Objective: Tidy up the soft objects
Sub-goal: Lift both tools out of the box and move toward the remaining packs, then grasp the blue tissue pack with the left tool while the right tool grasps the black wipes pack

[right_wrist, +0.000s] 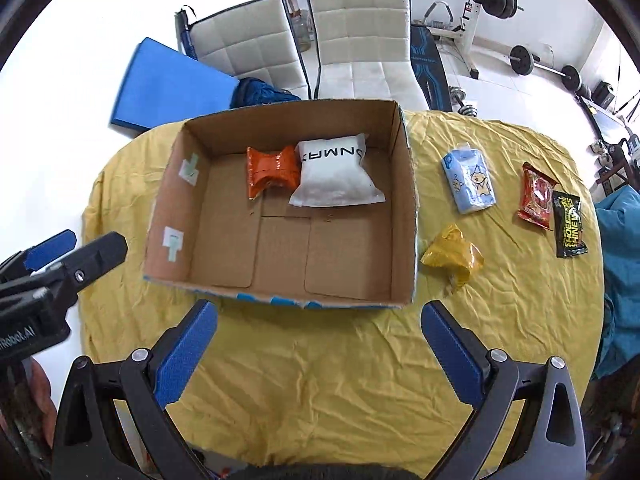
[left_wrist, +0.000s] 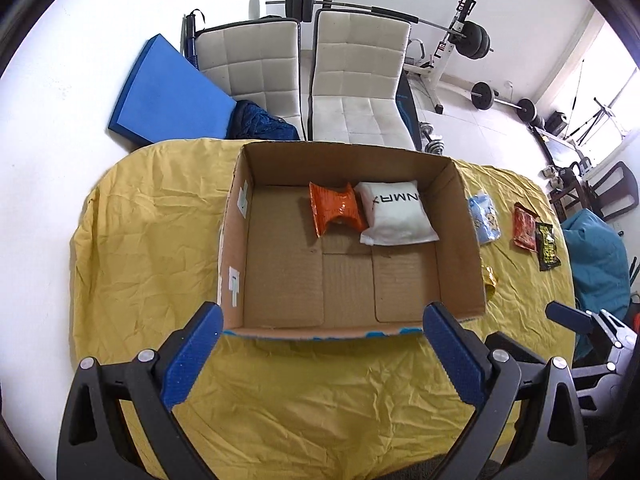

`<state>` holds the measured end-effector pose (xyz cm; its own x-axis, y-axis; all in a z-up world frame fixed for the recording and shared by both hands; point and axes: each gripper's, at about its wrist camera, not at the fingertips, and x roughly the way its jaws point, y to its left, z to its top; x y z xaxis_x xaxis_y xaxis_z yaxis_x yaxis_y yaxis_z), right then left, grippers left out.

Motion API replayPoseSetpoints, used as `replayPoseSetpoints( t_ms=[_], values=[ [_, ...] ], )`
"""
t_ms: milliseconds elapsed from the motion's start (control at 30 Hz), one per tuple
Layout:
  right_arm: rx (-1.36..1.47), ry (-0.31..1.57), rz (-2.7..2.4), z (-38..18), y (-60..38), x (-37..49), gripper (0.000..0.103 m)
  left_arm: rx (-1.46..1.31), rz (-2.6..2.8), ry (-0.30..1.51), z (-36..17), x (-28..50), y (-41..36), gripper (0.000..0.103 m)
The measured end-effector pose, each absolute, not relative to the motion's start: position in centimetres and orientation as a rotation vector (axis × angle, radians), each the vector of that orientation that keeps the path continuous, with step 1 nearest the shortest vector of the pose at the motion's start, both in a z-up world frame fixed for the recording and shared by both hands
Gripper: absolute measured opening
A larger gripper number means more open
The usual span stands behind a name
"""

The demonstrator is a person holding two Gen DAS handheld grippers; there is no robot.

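An open cardboard box [left_wrist: 460,216] [right_wrist: 404,208] stands on the yellow cloth. Inside at the back lie an orange packet [left_wrist: 338,208] [right_wrist: 272,171] and a white pouch [left_wrist: 396,214] [right_wrist: 334,174]. Right of the box lie a light blue tissue pack [right_wrist: 469,179] [left_wrist: 486,218], a crumpled yellow packet [right_wrist: 452,254] [left_wrist: 489,278], a red packet [right_wrist: 536,194] [left_wrist: 525,226] and a black packet [right_wrist: 570,224] [left_wrist: 547,246]. My left gripper [left_wrist: 322,354] is open and empty in front of the box. My right gripper [right_wrist: 318,354] is open and empty, also in front of the box.
The yellow cloth [left_wrist: 160,240] [right_wrist: 520,300] covers a table. Two white chairs [left_wrist: 360,76] [right_wrist: 360,36] and a blue mat [left_wrist: 168,92] stand behind it, with weight equipment [left_wrist: 460,44] further back. The other gripper shows at the edge in each view [right_wrist: 60,268] [left_wrist: 580,320].
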<state>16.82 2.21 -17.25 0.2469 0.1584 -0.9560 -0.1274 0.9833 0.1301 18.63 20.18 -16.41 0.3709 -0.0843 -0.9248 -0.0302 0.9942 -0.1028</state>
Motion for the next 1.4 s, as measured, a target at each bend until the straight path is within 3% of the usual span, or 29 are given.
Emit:
replayPoseSetpoints(
  t_ms=[467, 800, 1133, 1400],
  values=[
    [0.129, 1.275, 0.236, -14.2, -3.8, 16.0, 0.103, -0.159, -0.042, 1.167, -13.5, 15.8, 16.6, 0.103],
    [0.249, 1.261, -0.021, -14.6, -22.0, 19.7, 0.103, -0.167, -0.278, 1.219, -14.0, 22.4, 3.4, 0.103],
    [0.346, 1.34, -0.291, -22.8, -40.3, 24.2, 0.103, -0.075, -0.386, 1.373, -21.2, 32.5, -11.9, 0.103],
    [0.405, 1.459, -0.308, -32.9, -46.9, 31.0, 0.103, 0.025, -0.267, 1.533, -30.4, 39.5, -17.0, 0.103]
  ],
)
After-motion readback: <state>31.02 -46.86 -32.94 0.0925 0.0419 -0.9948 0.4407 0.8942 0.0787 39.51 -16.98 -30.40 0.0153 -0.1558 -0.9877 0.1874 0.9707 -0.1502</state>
